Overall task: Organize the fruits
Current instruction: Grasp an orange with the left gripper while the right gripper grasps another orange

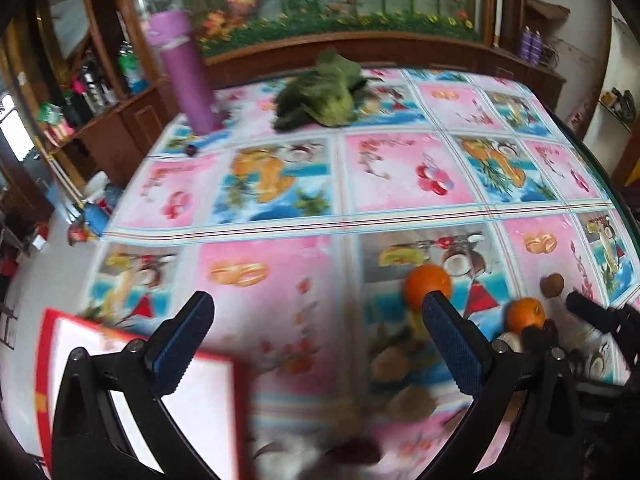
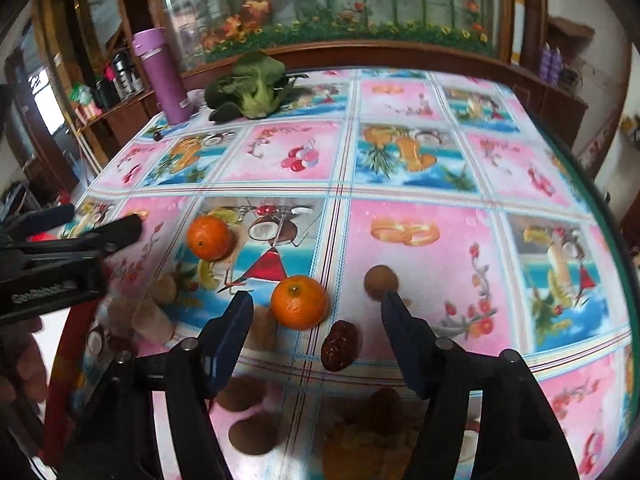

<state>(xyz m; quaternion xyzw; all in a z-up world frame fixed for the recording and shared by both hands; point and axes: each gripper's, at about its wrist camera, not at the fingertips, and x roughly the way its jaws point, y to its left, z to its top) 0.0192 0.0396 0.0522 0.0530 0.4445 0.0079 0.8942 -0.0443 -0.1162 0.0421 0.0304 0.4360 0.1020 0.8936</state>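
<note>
Hovering with jaws apart and empty, right hand-held gripper [image 2: 316,300] has near orange [image 2: 299,301] dead ahead between its fingers on worktop [image 2: 440,184]; left hand-held gripper [image 1: 316,312], also apart, sits farther.

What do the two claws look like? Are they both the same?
Yes, they match. The left claw and right claw each have two black plastic arms with silver screws, ending in fingers faced with bumpy dark blue pads. In the right view, the left claw's black body carries pale lettering, too blurred to read.
</note>
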